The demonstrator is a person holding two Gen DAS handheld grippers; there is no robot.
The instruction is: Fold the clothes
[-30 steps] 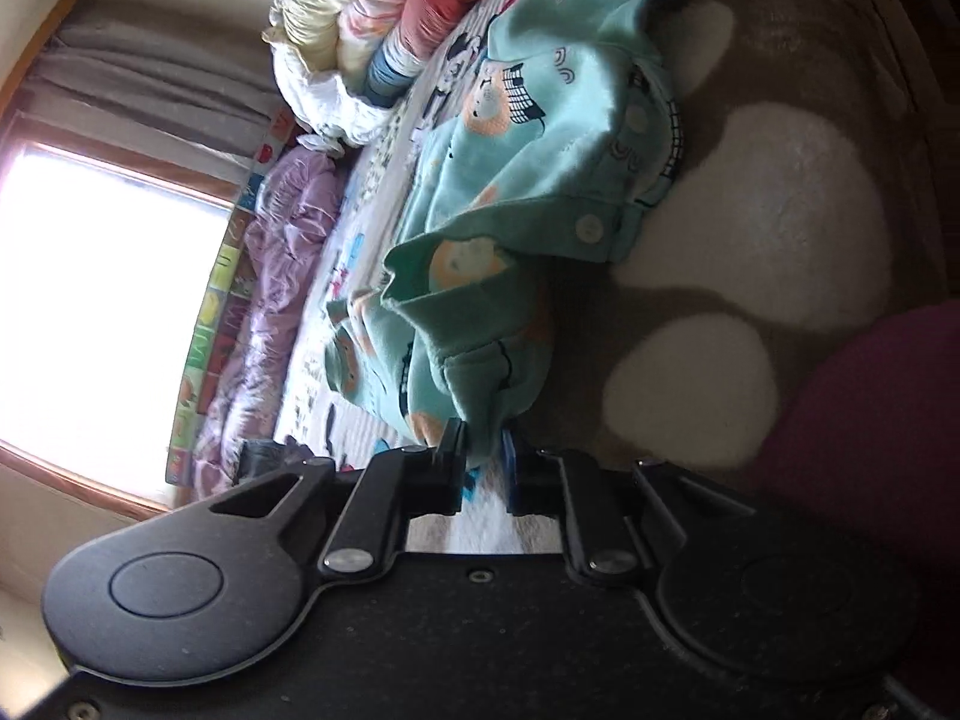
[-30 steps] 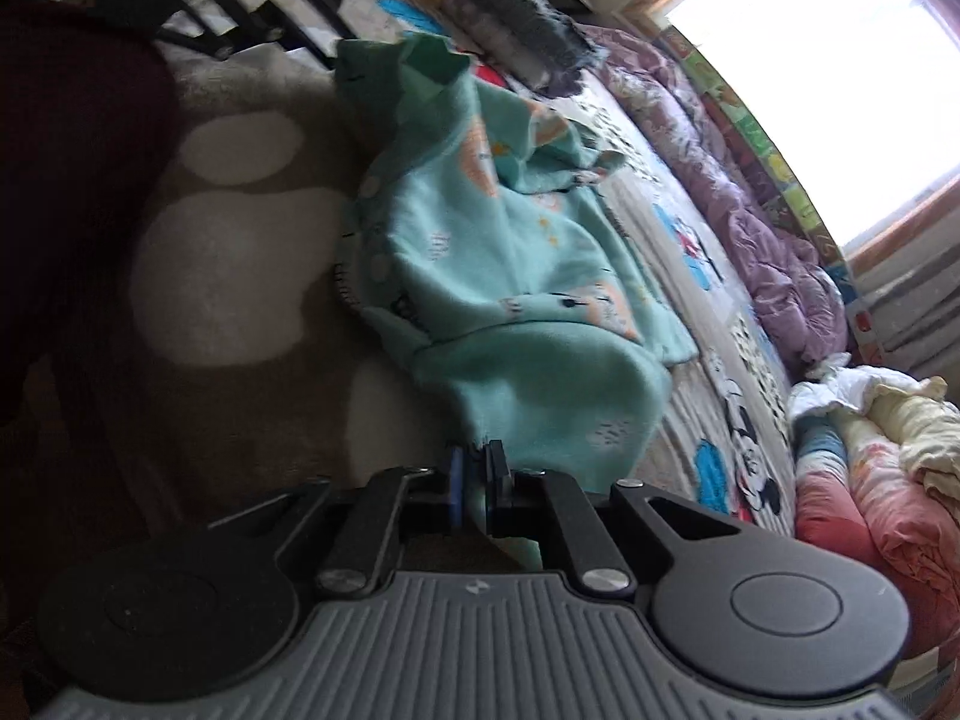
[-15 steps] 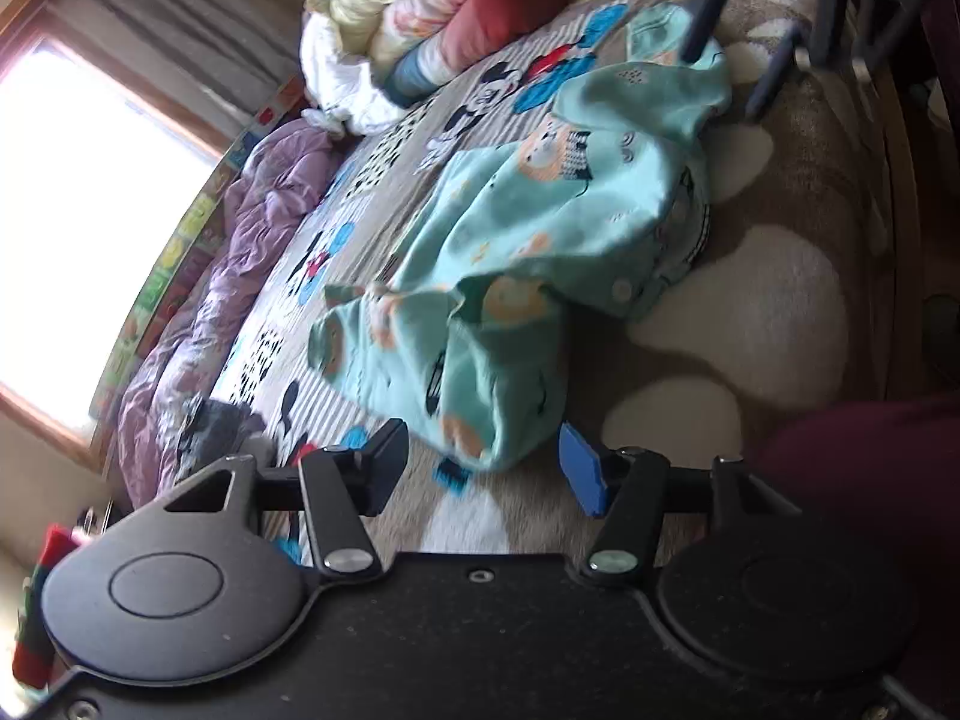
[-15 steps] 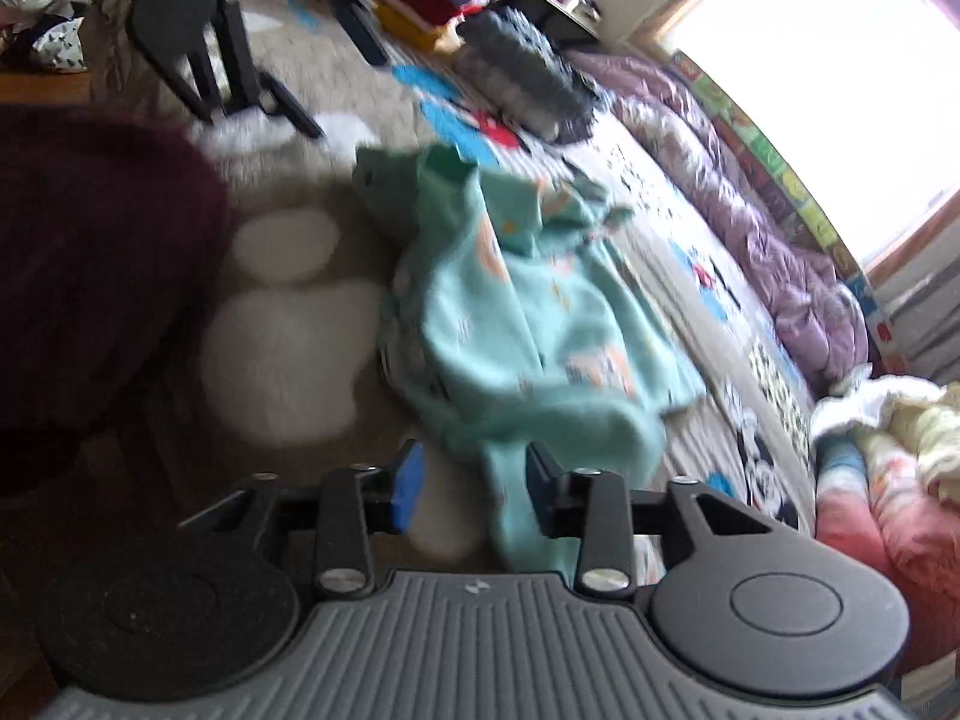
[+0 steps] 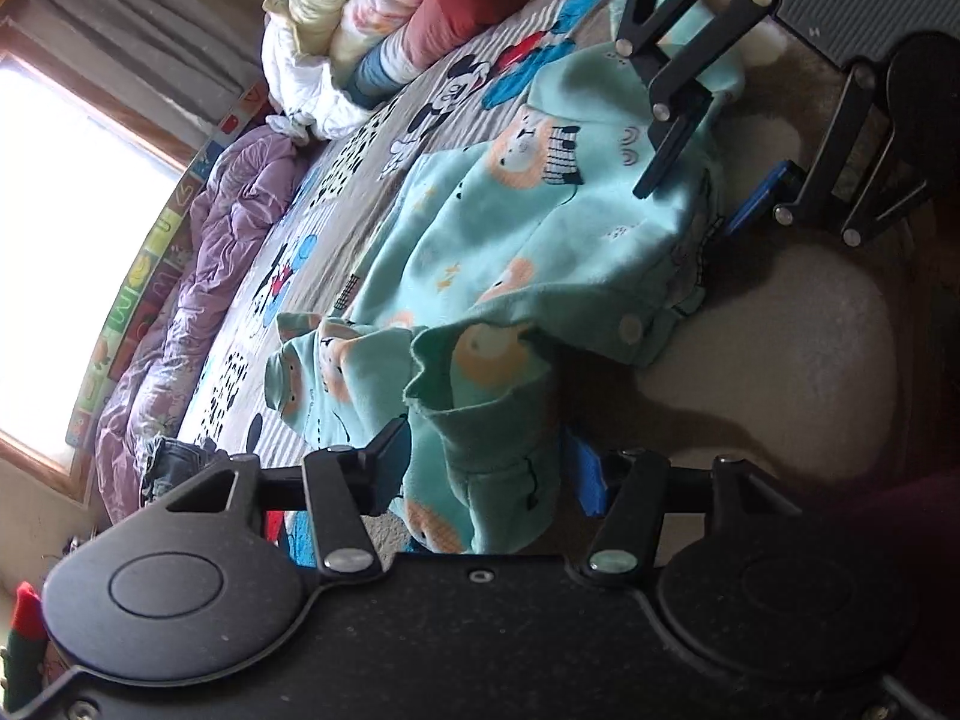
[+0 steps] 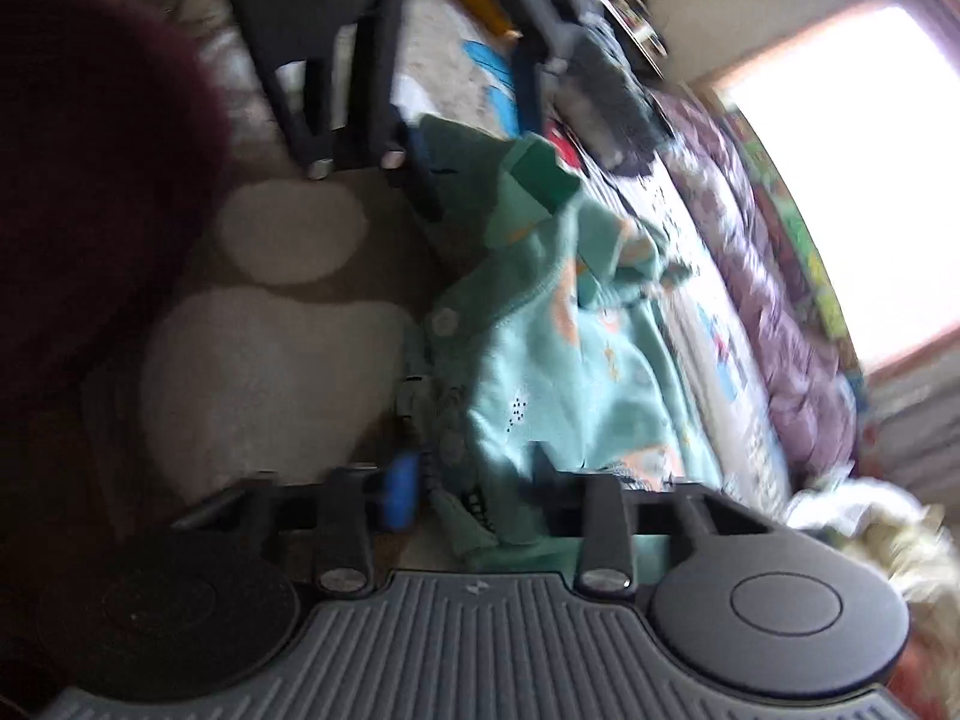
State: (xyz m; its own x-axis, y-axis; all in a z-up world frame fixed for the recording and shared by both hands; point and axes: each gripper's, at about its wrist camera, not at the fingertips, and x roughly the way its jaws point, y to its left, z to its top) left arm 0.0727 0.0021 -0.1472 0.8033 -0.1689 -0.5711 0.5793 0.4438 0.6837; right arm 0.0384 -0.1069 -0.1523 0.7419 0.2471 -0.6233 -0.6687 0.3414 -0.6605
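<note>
A teal pajama top [image 5: 540,240] with cartoon animal prints and white buttons lies crumpled on the bed. My left gripper [image 5: 486,468] is open, and a folded sleeve end [image 5: 486,420] lies loosely between its fingers. Across the garment, my right gripper [image 5: 690,207] straddles the buttoned edge. In the right wrist view the right gripper [image 6: 474,489] has its jaws closing, with the garment's edge [image 6: 480,480] between them but not visibly pinched. That view is blurred. The left gripper [image 6: 480,162] shows at the top, at the garment's far end [image 6: 534,180].
The garment rests partly on a brown fleece blanket with white patches [image 5: 810,360] and partly on a cartoon-mouse sheet [image 5: 360,180]. A purple quilt [image 5: 198,288] lies by the bright window. Bundled bedding [image 5: 372,18] is piled at one end. A person's maroon clothing [image 6: 90,180] fills one side.
Both grippers were shut on the teal cloth, then opened and let it go. Both have shifted along the garment toward each other. The right jaws are narrower than half a second ago.
</note>
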